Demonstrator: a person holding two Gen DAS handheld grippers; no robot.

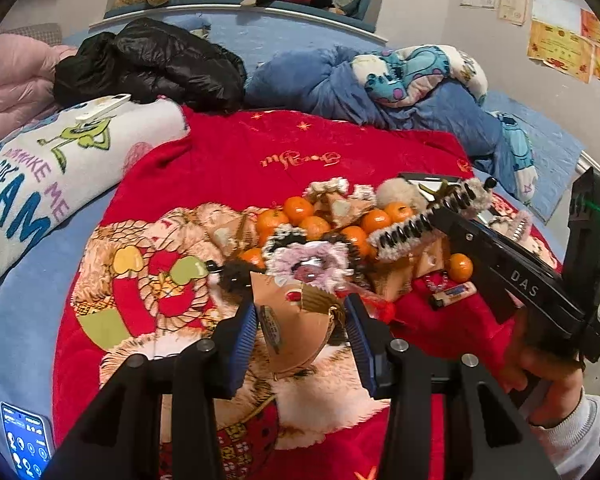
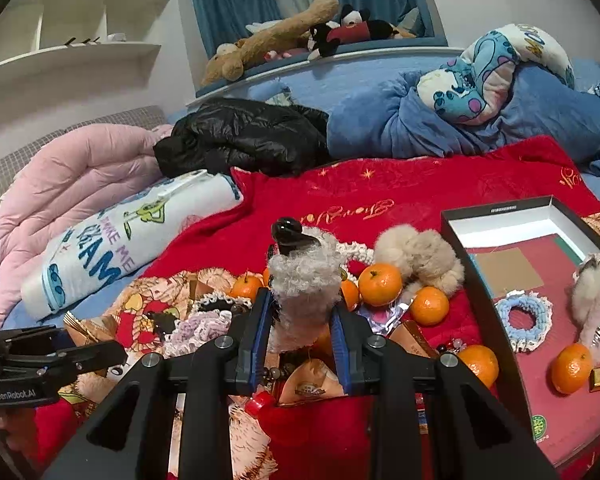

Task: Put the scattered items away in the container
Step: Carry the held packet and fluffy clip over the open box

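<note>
My left gripper (image 1: 300, 326) is shut on a tan triangular paper packet (image 1: 294, 320), held above the red blanket. My right gripper (image 2: 300, 320) is shut on a fuzzy grey hair claw clip (image 2: 302, 292) with a black tip; in the left wrist view the clip (image 1: 416, 226) hangs over the pile. Several mandarins (image 1: 300, 210), hair scrunchies (image 1: 306, 260) and more tan packets lie scattered in a pile. The open box (image 2: 476, 280) sits at the right and holds a blue scrunchie (image 2: 522, 312), a mandarin (image 2: 571, 368) and a fluffy clip (image 2: 594, 300).
A lighter (image 1: 452, 294) lies right of the pile. A beige pompom (image 2: 418, 258) lies by the box. A rolled white towel (image 1: 52, 176), a black jacket (image 1: 148, 66) and blue bedding (image 1: 380, 88) ring the red blanket (image 1: 260, 148). A phone (image 1: 26, 438) lies at bottom left.
</note>
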